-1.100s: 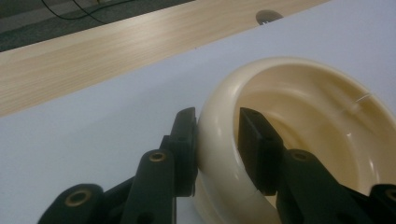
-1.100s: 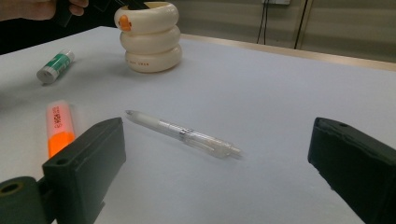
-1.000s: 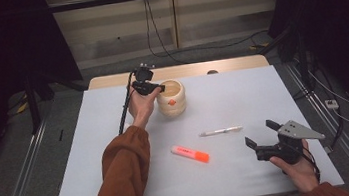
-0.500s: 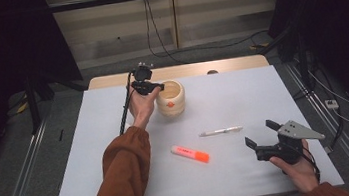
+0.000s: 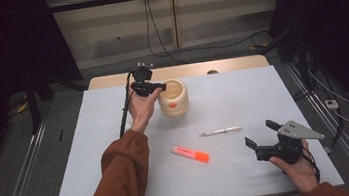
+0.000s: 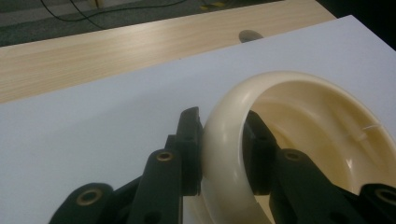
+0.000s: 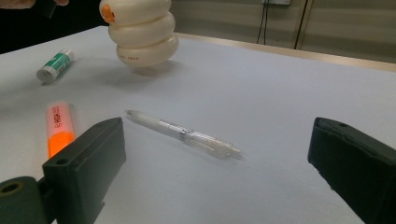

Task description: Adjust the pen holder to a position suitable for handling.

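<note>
Gripping far cream ribbed pen holder [image 5: 173, 98] rim, left gripper [image 6: 222, 154] lifting it; right gripper [image 5: 263, 139] waiting near, agape, empty.

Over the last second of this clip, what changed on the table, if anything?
The cream holder shifted a little to the right, carried by the left claw, which is clamped on its rim, one jaw outside and one inside. In the right gripper view it hangs just clear of the table. The right claw stayed open and still; the pen and orange highlighter did not move.
</note>
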{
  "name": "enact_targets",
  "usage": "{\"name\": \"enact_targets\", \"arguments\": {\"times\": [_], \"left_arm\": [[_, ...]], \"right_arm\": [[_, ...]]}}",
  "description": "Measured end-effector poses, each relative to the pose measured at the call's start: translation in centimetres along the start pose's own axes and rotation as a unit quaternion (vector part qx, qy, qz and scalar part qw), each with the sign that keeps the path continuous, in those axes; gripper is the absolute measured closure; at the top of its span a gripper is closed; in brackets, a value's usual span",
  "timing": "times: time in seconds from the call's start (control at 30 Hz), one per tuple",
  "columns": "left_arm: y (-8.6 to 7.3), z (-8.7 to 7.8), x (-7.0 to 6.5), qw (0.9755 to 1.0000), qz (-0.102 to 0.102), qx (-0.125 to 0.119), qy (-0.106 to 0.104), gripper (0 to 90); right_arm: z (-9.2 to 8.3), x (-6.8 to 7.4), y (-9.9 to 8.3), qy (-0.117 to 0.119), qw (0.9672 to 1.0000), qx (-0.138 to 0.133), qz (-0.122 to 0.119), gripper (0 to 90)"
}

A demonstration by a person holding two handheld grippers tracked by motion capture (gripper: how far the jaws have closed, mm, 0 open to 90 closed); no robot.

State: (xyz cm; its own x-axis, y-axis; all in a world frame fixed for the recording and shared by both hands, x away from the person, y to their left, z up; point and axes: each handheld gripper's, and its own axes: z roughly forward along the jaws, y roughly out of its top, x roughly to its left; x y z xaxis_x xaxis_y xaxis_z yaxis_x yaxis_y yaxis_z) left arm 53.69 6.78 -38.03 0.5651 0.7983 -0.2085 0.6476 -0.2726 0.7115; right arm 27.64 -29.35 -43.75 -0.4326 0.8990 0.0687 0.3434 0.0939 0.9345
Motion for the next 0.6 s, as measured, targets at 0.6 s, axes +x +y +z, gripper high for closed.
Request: {"name": "enact_targets", "arguments": {"times": [0.6], "left_arm": [[-2.8, -2.5, -2.1, 0.9999, 0.006, 0.008, 0.012, 72.9]], "right_arm": [[0.2, 0.0, 0.0, 0.0, 1.0, 0.001, -0.001, 3.7]]}}
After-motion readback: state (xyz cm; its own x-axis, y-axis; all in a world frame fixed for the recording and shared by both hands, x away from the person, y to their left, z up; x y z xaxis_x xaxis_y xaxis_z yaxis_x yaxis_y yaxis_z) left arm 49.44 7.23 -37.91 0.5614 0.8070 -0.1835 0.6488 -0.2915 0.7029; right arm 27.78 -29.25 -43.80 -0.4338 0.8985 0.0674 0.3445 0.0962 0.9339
